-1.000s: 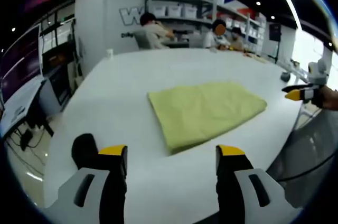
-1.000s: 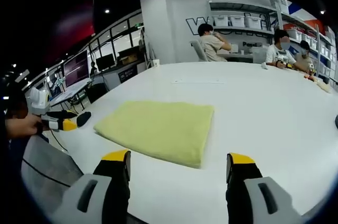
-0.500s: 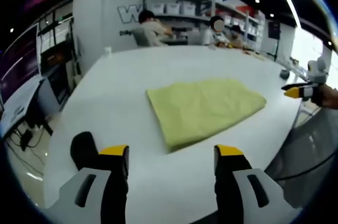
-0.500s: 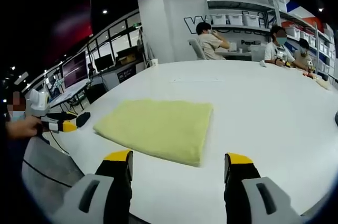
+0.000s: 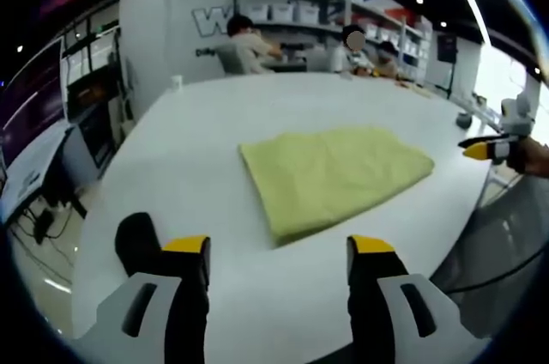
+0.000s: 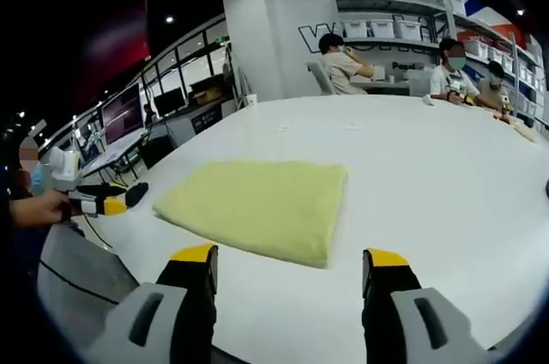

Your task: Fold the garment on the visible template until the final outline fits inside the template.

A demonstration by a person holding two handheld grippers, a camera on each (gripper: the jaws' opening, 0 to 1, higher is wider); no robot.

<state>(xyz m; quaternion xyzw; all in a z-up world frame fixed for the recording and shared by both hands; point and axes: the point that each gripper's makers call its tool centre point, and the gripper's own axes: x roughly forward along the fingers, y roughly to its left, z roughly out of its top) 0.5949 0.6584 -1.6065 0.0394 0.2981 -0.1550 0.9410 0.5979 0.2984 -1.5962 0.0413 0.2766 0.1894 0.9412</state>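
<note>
Your left gripper (image 5: 276, 248) and right gripper (image 6: 290, 257) both stand wide open, gripping nothing. Ahead of each pair of jaws, the soft yellow-green garment (image 5: 334, 177) lies folded into a flat rectangle on the smooth white table (image 5: 197, 132).

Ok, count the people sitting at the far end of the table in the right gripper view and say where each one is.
3. One person sits left of centre before the shelves, a second further right, a third beside them near the edge. Others may be hidden behind them.
</note>
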